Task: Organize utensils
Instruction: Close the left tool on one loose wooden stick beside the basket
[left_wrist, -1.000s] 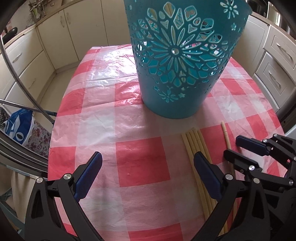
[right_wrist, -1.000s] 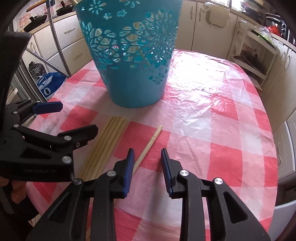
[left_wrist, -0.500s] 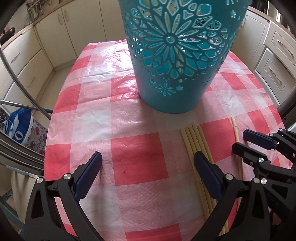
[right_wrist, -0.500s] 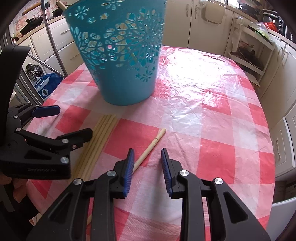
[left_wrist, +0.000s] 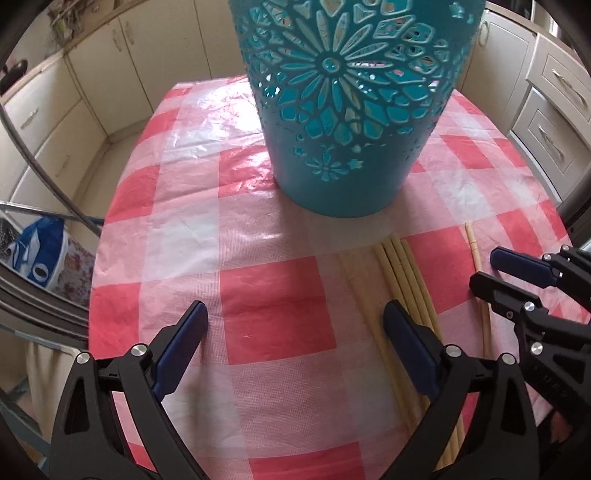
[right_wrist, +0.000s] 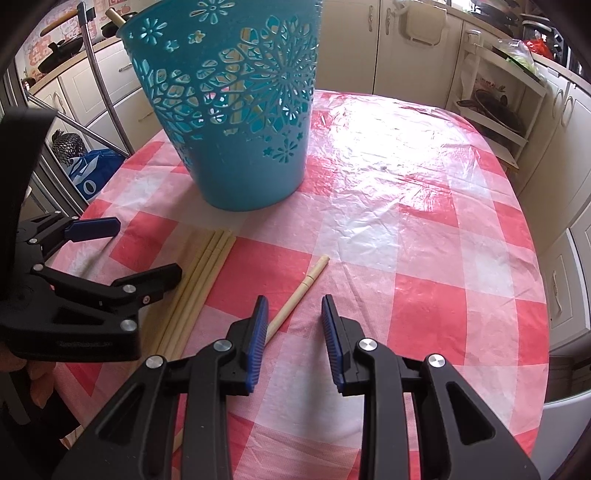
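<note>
Only the right wrist view showed sticks standing inside the teal basket (right_wrist: 236, 122), seen through its cutouts. On the checked tablecloth (right_wrist: 424, 236) a bundle of chopsticks (right_wrist: 199, 280) lay before the basket, a single chopstick (right_wrist: 299, 291) just beside it. The left gripper (left_wrist: 295, 347) had fingers wide apart; the right gripper (right_wrist: 291, 328) was narrowly parted, empty. Bare cloth stretched rightward to the table edge. No writing was readable.
</note>
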